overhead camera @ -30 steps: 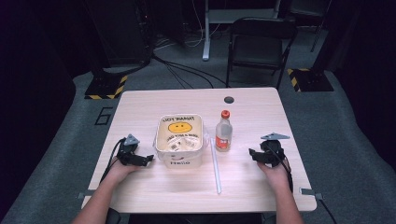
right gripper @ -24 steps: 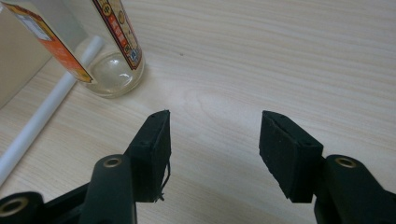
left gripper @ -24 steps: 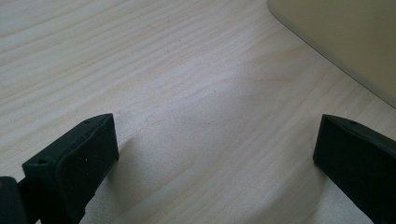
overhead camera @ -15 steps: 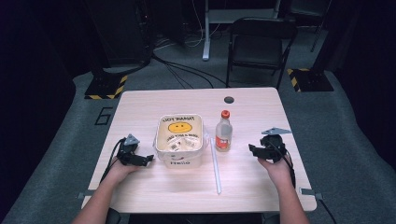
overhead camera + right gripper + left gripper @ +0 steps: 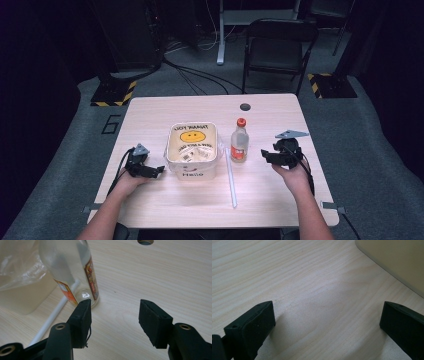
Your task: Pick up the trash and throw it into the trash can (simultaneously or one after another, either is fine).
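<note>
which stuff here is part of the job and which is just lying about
In the job: bottle, nearest the open right gripper; bag-lined tub, beside the open left gripper; white straw.
Lying about: folding chair, floor cables, table's cable hole.

The right gripper (image 5: 114, 315) hovers with jaws spread over bare table (image 5: 160, 272), just short of the clear bottle (image 5: 72, 270); a white straw (image 5: 53, 315) lies behind it.
</note>
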A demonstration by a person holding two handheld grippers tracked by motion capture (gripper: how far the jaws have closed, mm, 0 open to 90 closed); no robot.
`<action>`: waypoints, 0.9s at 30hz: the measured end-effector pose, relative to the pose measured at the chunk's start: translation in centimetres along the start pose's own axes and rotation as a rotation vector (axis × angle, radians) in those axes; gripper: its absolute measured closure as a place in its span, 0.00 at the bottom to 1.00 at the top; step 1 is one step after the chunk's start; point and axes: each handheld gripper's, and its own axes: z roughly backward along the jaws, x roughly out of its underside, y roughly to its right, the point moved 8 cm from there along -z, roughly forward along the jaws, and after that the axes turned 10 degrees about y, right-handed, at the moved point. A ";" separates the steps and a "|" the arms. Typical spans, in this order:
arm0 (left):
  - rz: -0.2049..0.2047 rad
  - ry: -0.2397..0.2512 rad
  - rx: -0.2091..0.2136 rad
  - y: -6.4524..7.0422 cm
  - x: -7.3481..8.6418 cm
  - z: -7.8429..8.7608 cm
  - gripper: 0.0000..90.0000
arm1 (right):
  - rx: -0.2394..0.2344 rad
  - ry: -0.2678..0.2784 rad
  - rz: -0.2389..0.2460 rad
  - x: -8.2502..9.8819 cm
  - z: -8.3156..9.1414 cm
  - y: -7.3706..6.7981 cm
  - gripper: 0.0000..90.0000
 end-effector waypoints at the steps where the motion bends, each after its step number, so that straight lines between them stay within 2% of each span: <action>1: 0.001 0.000 0.000 0.0 0.0 0.0 0.00 | -0.005 0.003 0.001 -0.2 0.0 -0.1 0.48; 8: 0.001 0.001 0.000 0.0 0.0 0.0 0.00 | -0.041 0.019 -0.007 -1.6 0.3 -0.9 0.49; 18: 0.003 0.000 0.001 0.0 0.0 0.0 0.00 | -0.079 0.035 0.036 -4.1 0.7 -2.3 0.49; 27: 0.002 0.001 0.001 0.0 0.0 0.0 0.00 | -0.095 0.053 0.045 -6.0 0.7 -3.1 0.49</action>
